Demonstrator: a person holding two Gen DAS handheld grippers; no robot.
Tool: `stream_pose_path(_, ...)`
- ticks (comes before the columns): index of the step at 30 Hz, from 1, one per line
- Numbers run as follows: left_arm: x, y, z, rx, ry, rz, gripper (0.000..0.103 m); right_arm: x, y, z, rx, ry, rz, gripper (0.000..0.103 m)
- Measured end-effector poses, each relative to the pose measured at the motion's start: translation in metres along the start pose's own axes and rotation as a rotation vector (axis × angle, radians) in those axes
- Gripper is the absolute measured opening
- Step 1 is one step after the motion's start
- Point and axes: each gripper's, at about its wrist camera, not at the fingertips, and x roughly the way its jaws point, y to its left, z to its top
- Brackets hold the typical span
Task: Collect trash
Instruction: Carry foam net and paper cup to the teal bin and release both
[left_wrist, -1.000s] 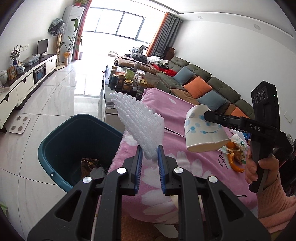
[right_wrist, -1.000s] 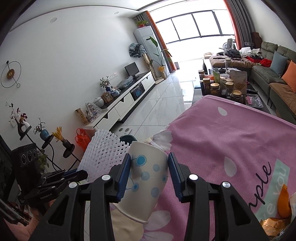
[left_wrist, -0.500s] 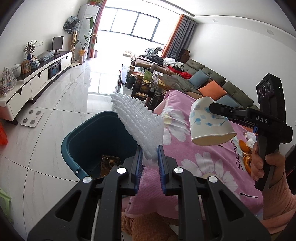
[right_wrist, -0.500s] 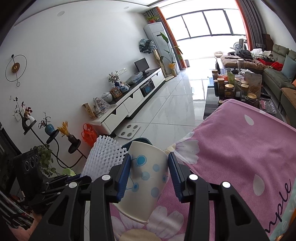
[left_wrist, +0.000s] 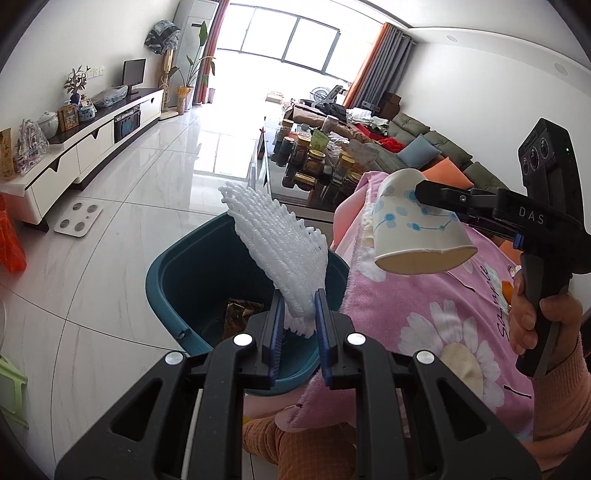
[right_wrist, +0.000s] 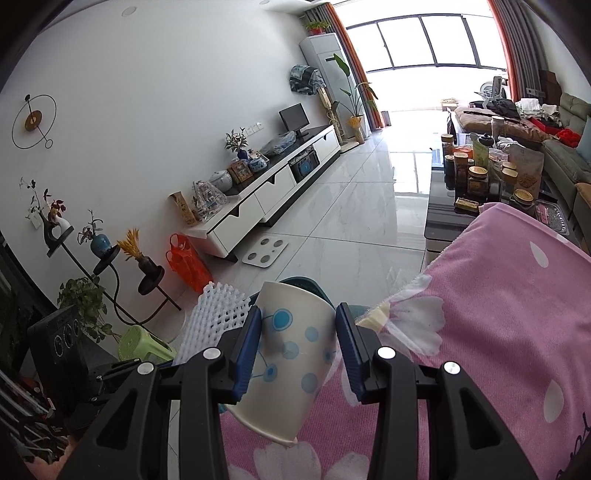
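Note:
My left gripper (left_wrist: 298, 308) holds a white foam fruit net (left_wrist: 280, 243) right above the teal trash bin (left_wrist: 173, 258), which has a brown wrapper (left_wrist: 240, 314) inside. The jaws look slightly wider than before, with the net still between them. My right gripper (right_wrist: 299, 332) is shut on a white paper cup with blue dots (right_wrist: 288, 354), held above the pink-clothed table's edge; it also shows in the left wrist view (left_wrist: 413, 229). The foam net shows at the left of the right wrist view (right_wrist: 214, 317).
The pink flowered tablecloth (left_wrist: 424, 306) covers the table to the right of the bin. Orange peel (left_wrist: 508, 288) lies on it by the right hand. A glass coffee table with several jars (left_wrist: 317, 162), a white TV cabinet (left_wrist: 85, 147) and a floor scale (left_wrist: 77, 218) stand beyond.
Both grippers have moved left off the table toward the bin. The foam net now hangs over the bin's opening and the left jaws have widened a little. The cup stays gripped.

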Motion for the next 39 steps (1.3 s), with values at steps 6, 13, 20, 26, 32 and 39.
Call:
stream_pose_path(6,0.011,0.008,-0.002,-0.022,0.017,0.020,0.017,0.022,0.005,0.002,-0.003,0.029,0.001,0.040)
stream_pose_path(13,0.024,0.016,-0.004,-0.045,0.041,0.042,0.017,0.048,0.006,0.001,0.018,0.072,0.000,0.040)
stream_pose_path(20,0.044,0.022,-0.004,-0.064,0.073,0.062,0.018,0.073,0.012,0.001,0.018,0.107,-0.020,0.040)
stream_pose_path(26,0.059,0.031,-0.003,-0.095,0.093,0.072,0.018,0.094,0.018,-0.005,0.012,0.152,-0.022,0.040)
stream_pose_path(32,0.079,0.042,0.002,-0.124,0.102,0.080,0.019,0.109,0.024,-0.011,0.010,0.197,-0.025,0.048)
stream_pose_path(39,0.089,0.046,0.004,-0.140,0.098,0.103,0.030,0.097,0.018,-0.015,0.018,0.192,-0.010,0.048)
